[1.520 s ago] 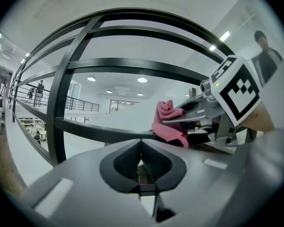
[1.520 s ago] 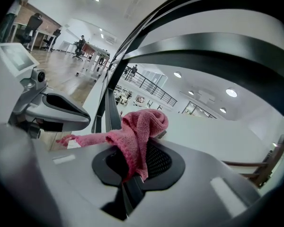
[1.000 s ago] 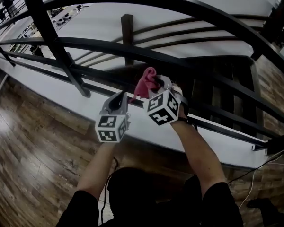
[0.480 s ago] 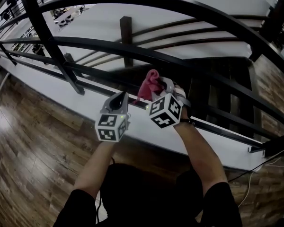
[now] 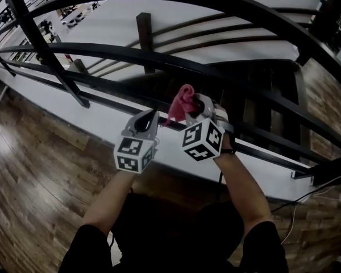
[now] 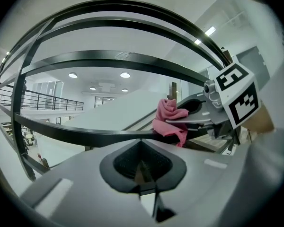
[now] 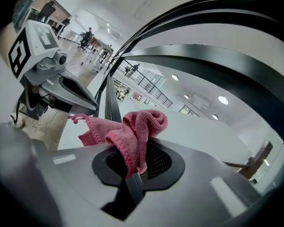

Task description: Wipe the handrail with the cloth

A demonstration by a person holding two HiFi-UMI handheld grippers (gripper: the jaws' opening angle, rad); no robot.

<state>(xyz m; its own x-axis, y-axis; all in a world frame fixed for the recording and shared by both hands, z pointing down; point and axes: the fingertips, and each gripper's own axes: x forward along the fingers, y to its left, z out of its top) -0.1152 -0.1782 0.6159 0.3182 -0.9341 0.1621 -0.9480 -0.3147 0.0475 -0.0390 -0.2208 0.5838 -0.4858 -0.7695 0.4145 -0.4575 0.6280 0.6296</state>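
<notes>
Two forearms reach up from six o'clock in the head view, both nearly straight, wrists about level. Your left gripper [image 5: 152, 117] has its jaws together on nothing and points toward one o'clock, just beside the right one. Your right gripper [image 5: 188, 108], at three o'clock of it, is clamped narrow on the cloth [image 5: 181, 100]. The cloth bunches up above the jaws and lies against the low bar [image 6: 85, 136] of the railing.

Over the last second the right hand has drifted a little toward four o'clock, away from the left gripper, and rolled so its marker cube faces you more squarely. The cloth went with it, and the pinch has not changed. I judge that to be a short wiping stroke along this bar, with most of the railing yet to do. Farther off, at twelve o'clock, the handrail [image 5: 233, 4] arcs across, well apart from the cloth.
</notes>
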